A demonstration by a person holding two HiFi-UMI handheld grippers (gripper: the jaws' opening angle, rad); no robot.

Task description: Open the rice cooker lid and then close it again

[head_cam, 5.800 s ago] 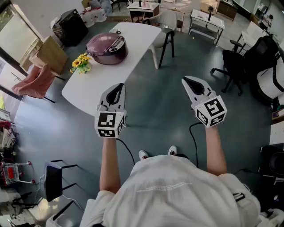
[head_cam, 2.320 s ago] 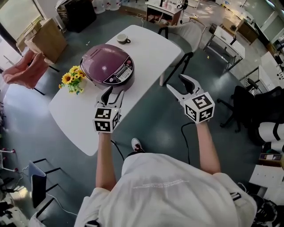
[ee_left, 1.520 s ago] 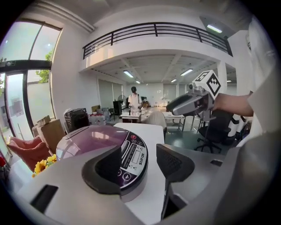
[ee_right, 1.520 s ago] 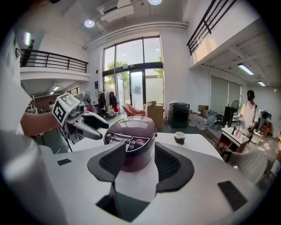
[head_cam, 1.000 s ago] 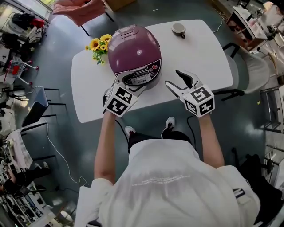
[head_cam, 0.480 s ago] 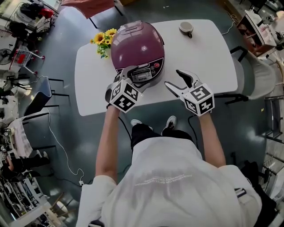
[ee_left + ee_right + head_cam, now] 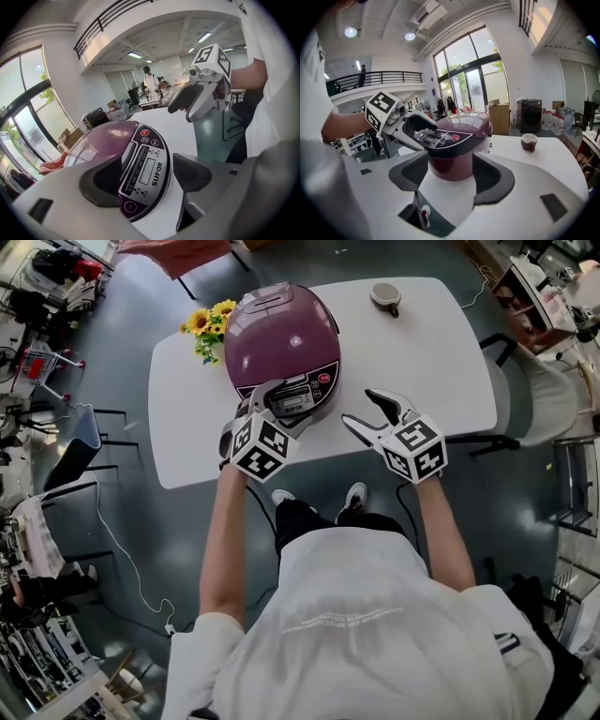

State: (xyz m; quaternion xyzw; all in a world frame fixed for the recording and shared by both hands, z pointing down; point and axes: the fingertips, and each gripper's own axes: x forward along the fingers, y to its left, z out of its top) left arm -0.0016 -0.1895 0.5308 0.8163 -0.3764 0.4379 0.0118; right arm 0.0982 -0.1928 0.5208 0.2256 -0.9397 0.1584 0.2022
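Observation:
The purple rice cooker (image 7: 281,334) stands on the white table (image 7: 441,362) with its lid down and its control panel (image 7: 296,396) facing me. My left gripper (image 7: 265,395) is at the cooker's front. Its jaws have just been opening and are open, and the panel (image 7: 143,171) shows between the pads (image 7: 101,180) without either pad pressing on it. My right gripper (image 7: 361,409) hovers over the table's near edge, right of the cooker and apart from it. Its jaws have also been opening and hold nothing. In the right gripper view, the cooker (image 7: 459,140) lies beyond my right gripper (image 7: 452,173).
Yellow flowers (image 7: 206,322) stand at the cooker's left. A small cup (image 7: 384,294) sits at the table's far right. A chair (image 7: 539,399) stands beyond the table's right end. Bare tabletop lies to the right of the cooker.
I have walked up to the table from a distance. In the last second the left gripper has closed in on the control panel and the right one has sunk slightly.

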